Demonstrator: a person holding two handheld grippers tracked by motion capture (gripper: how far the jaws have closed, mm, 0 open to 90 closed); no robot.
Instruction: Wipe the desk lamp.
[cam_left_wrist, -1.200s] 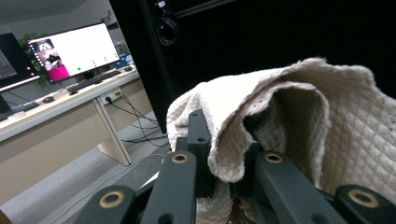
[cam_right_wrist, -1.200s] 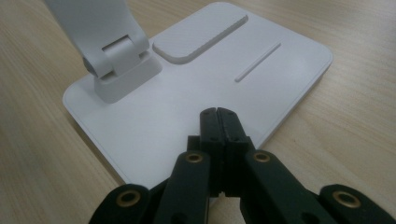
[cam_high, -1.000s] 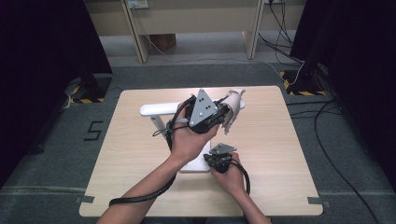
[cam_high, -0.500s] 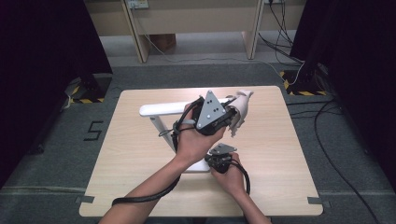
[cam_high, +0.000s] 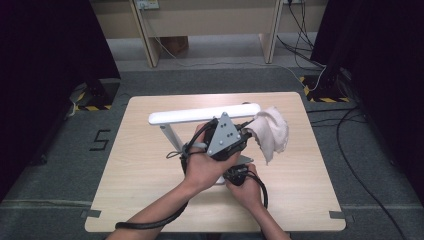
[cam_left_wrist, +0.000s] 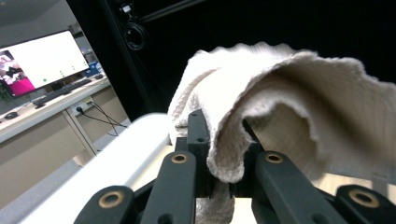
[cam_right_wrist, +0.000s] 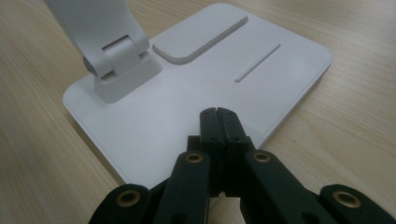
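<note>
A white desk lamp stands mid-table, its long head bar (cam_high: 200, 114) level above its flat base (cam_high: 243, 159). My left gripper (cam_high: 245, 134) is shut on a cream knitted cloth (cam_high: 272, 132) at the bar's right end. In the left gripper view the cloth (cam_left_wrist: 280, 93) drapes over the closed jaws of that gripper (cam_left_wrist: 224, 140), beside the bar (cam_left_wrist: 121, 158). My right gripper (cam_high: 236, 172) is shut with nothing between its jaws. In the right gripper view its tips (cam_right_wrist: 218, 114) rest on the lamp base (cam_right_wrist: 187, 84), near the front edge, with the arm's hinge (cam_right_wrist: 116, 60) beyond.
The wooden table (cam_high: 145, 190) has bare room left and right of the lamp. Desk legs and cables (cam_high: 305, 30) lie on the floor beyond it. A lit monitor (cam_left_wrist: 37, 60) stands far off in the left gripper view.
My left gripper has carried the cloth to the right along the lamp's head bar, out to its right end. The right gripper has stayed on the base.
</note>
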